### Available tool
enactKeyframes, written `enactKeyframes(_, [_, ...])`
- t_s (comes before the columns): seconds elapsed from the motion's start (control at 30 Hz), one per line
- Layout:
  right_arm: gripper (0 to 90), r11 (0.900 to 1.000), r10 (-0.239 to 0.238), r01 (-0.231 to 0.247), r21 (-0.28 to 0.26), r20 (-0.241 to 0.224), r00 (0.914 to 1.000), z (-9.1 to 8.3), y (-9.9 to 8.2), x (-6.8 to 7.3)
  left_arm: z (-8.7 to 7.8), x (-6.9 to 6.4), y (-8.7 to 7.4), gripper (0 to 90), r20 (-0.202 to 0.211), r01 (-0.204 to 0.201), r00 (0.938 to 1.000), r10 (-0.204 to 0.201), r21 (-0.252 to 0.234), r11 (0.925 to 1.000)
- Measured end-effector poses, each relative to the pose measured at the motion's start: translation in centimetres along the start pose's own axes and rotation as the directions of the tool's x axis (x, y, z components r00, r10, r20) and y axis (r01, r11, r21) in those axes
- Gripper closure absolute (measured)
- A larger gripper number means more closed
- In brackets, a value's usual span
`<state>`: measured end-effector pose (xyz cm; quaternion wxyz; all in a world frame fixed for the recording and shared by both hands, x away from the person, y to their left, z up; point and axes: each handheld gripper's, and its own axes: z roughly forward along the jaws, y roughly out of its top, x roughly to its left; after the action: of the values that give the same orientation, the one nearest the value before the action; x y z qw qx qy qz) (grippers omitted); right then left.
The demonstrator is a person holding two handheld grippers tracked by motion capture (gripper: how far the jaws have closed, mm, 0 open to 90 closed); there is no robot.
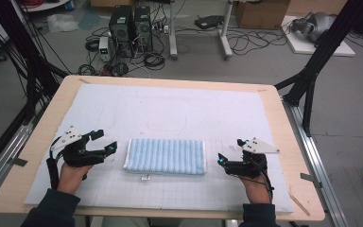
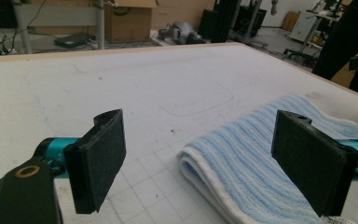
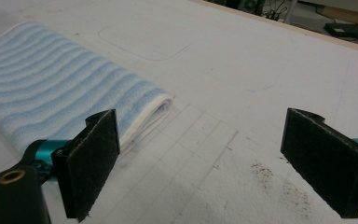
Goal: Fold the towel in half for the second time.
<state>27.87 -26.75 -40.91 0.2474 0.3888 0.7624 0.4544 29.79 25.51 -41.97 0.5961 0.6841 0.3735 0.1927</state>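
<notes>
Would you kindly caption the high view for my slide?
Folded blue striped towel lies between open left gripper and right gripper.

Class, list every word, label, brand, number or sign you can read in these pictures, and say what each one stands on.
None can be read.
Small white tag at the towel's near edge: too small to read.
Mat: printed grid lines and a faint rounded outline, no letters or numbers.
Cardboard boxes on the floor behind: any print is too blurred.
</notes>
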Motion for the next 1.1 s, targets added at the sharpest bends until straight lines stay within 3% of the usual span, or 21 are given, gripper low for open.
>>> enactKeyframes(0.63, [10.8, 0.9997, 0.012, -0.012, -0.021, 0.009, 0.9999, -0.8, 0.4, 0.0, -1.9, 0.1, 0.0, 20.1, -0.034, -0.011, 0.9994, 0.010, -0.027, 0.9996])
enactKeyframes(1.1, [10.8, 0.9991, 0.038, -0.038, -0.020, 0.000, 0.9993, -0.7, 0.2, -0.2, -1.6, 0.2, -0.2, 21.3, -0.033, -0.009, 0.9994, 0.008, -0.024, 0.9997])
